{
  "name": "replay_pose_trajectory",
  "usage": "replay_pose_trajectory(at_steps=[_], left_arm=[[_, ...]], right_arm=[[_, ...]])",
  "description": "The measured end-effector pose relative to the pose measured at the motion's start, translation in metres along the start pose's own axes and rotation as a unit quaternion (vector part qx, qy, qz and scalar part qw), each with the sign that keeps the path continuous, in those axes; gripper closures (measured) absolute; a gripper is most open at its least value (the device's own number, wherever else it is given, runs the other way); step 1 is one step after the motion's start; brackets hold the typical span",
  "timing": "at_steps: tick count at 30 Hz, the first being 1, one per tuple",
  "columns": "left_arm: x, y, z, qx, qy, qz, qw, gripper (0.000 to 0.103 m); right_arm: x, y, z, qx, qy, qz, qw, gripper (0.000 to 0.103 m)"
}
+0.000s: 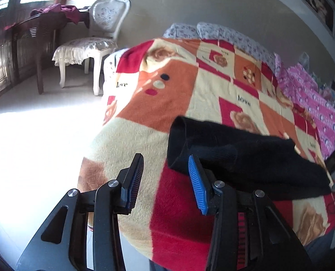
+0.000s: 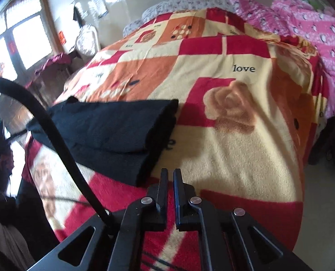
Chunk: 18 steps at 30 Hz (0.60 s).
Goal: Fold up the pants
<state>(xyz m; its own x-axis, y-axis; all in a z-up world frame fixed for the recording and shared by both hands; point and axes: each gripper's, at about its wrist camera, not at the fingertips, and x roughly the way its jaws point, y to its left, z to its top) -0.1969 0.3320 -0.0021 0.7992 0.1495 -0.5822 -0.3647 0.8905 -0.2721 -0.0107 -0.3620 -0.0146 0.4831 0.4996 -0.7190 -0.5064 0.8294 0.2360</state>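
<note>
Bed (image 1: 126, 140): covered by a patchwork fleece blanket (image 2: 246, 153) in red, orange and cream, printed with "love" and roses; a pink quilt (image 2: 314, 22) lies bunched along its far right side.
Pants (image 1: 246, 155): black, already folded into a thick compact bundle, lying flat on the blanket near the bed's front edge.
Long axis: the bundle runs crosswise between the two hands, one end toward each; in the right wrist view its stacked layered edges face right.
Left tongs (image 1: 166, 178): fingers apart, nothing between them; the bundle's rolled end sits just beyond and to the right of the blue-padded finger, which overlaps its edge in the picture. Whether they touch cannot be told.
Right tongs (image 2: 170, 176): fingers together, holding nothing; the pants (image 2: 113, 133) lie ahead and to the left, the nearest corner just beside the fingertips.
Nearer hand: both look close to the bundle, one at each end.
Judgement: folding looks nearly complete; any further fold would likely bring one end across toward the other.
</note>
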Motion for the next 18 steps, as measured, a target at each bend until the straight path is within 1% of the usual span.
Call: replay_pose_trajectory(at_steps=[2,3,4,5,6,7,8,9,10,11,12,13,14,16,17,18], left_arm=[[-0.017,-0.015,0.015,-0.014,-0.034,-0.029,0.9989,0.063],[-0.025,-0.026,0.024,-0.021,-0.056,-0.051,0.9969,0.063],[-0.027,-0.038,0.031,-0.023,-0.067,-0.073,0.9948,0.062],[-0.023,-0.052,0.035,-0.026,-0.061,-0.100,0.9928,0.060],[-0.011,-0.063,0.036,-0.030,-0.039,-0.121,0.9915,0.060],[0.006,-0.073,0.033,-0.033,-0.009,-0.135,0.9903,0.060],[0.028,-0.082,0.027,-0.036,0.031,-0.139,0.9891,0.060],[0.047,-0.087,0.017,-0.040,0.068,-0.129,0.9885,0.060],[0.061,-0.089,0.006,-0.046,0.097,-0.119,0.9870,0.061],[0.070,-0.089,-0.007,-0.055,0.121,-0.116,0.9843,0.061],[0.068,-0.088,-0.016,-0.056,0.121,-0.118,0.9841,0.061],[0.062,-0.090,-0.021,-0.048,0.111,-0.114,0.9860,0.061],[0.059,-0.090,-0.024,-0.042,0.112,-0.111,0.9866,0.061],[0.057,-0.089,-0.020,-0.043,0.120,-0.108,0.9859,0.061],[0.059,-0.089,-0.016,-0.040,0.126,-0.102,0.9860,0.061],[0.063,-0.087,-0.009,-0.035,0.127,-0.087,0.9875,0.061]], right_arm=[[-0.004,0.006,0.009,0.015,-0.014,0.003,1.000,0.096],[-0.005,0.012,0.014,0.011,-0.020,0.001,1.000,0.096],[-0.005,0.017,0.019,0.008,-0.023,0.001,1.000,0.096],[-0.005,0.025,0.026,0.001,-0.028,0.009,1.000,0.096],[-0.004,0.033,0.031,-0.006,-0.031,0.014,0.999,0.095],[-0.003,0.038,0.034,-0.011,-0.032,0.016,0.999,0.092],[0.000,0.046,0.038,-0.014,-0.031,0.016,0.999,0.091],[0.003,0.051,0.041,-0.018,-0.030,0.020,0.999,0.091],[0.005,0.055,0.043,-0.022,-0.029,0.024,0.999,0.091],[0.008,0.061,0.043,-0.028,-0.026,0.023,0.999,0.091],[0.008,0.064,0.042,-0.033,-0.023,0.020,0.999,0.091],[0.008,0.067,0.039,-0.037,-0.018,0.020,0.999,0.091],[0.008,0.069,0.037,-0.039,-0.014,0.020,0.999,0.091],[0.006,0.070,0.032,-0.037,-0.013,0.022,0.999,0.091],[0.005,0.069,0.031,-0.033,-0.014,0.025,0.999,0.091],[0.005,0.068,0.032,-0.029,-0.016,0.025,0.999,0.091]])
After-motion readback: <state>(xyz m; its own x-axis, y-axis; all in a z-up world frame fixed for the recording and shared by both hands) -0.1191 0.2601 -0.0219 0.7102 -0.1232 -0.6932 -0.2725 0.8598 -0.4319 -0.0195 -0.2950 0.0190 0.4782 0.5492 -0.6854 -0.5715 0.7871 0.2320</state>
